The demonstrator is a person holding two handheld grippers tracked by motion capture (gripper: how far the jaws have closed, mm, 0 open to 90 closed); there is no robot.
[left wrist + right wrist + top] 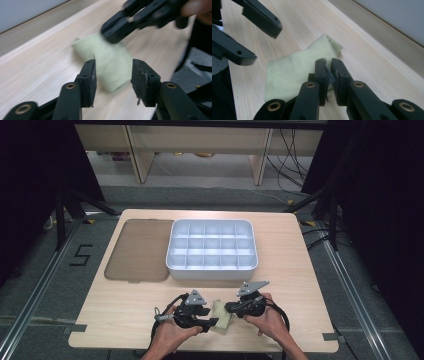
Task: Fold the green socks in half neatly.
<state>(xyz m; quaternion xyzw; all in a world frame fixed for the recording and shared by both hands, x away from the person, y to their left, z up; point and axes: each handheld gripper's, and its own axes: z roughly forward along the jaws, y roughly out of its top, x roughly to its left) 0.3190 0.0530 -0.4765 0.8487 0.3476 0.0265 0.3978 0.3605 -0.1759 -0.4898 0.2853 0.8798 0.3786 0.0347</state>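
Pale green folded cloth [299,70] — soft, light, limp — lies near the table's [300,270] near edge. Right gripper [327,65] is pinched nearly closed over the cloth's right edge, a sensible hold; left gripper [113,72] is spread around it.

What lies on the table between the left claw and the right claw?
A pale green cloth lies between the left claw and the right claw, seen in the high view. In the left gripper view it sits between the open jaws.

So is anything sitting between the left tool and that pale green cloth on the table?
Nothing visible does. The left tool is open, with the pale green cloth lying on the bare table just beyond its jaws. The right tool, nearly closed, is at the cloth from the opposite side, not in the left tool's path.
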